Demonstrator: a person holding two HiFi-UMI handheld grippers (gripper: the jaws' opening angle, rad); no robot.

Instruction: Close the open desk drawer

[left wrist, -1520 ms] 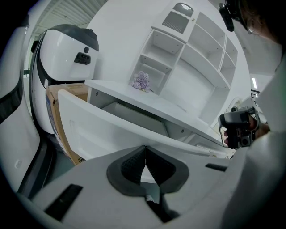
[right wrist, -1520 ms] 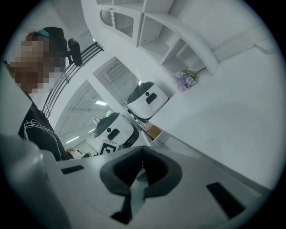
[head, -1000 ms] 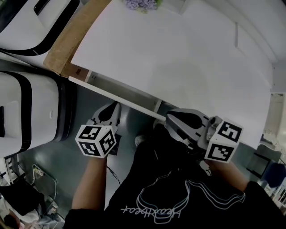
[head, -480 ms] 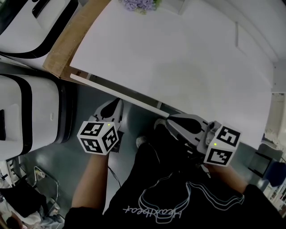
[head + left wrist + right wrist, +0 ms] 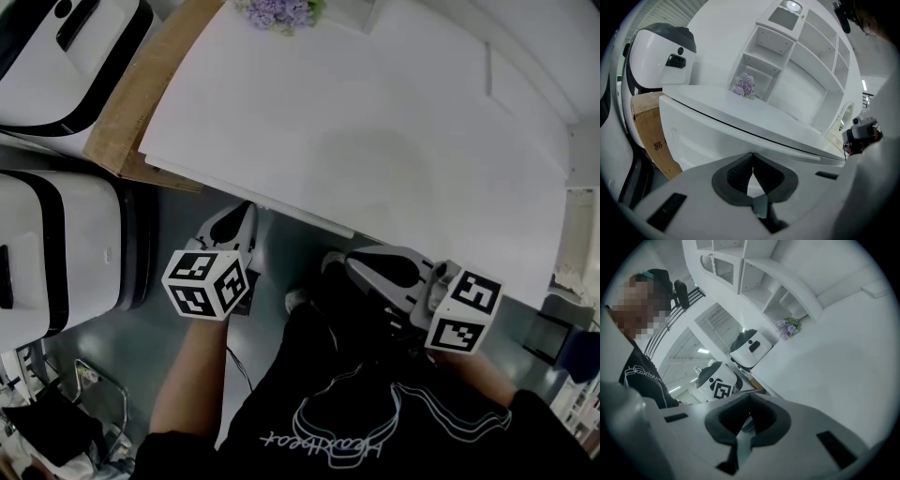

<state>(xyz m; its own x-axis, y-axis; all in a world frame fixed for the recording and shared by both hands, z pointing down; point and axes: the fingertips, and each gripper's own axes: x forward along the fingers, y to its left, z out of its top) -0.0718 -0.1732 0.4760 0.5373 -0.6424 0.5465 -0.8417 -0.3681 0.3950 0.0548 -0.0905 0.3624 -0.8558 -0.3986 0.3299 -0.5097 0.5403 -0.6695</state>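
The drawer (image 5: 693, 140) sits under the near edge of the white desk (image 5: 356, 122), its front almost flush. The left gripper (image 5: 246, 214) points straight at that front, very close (contact is hard to judge), jaws pressed together on nothing. To the right, the right gripper (image 5: 345, 262) hangs low by the person's lap, angled far-left, jaws likewise clenched and empty. Both forearms reach forward.

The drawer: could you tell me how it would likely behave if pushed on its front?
Drawer probably stiff: its front is a flat white panel. It likely slides straight under the desk rather than tipping. The smooth face might let the left gripper slip.
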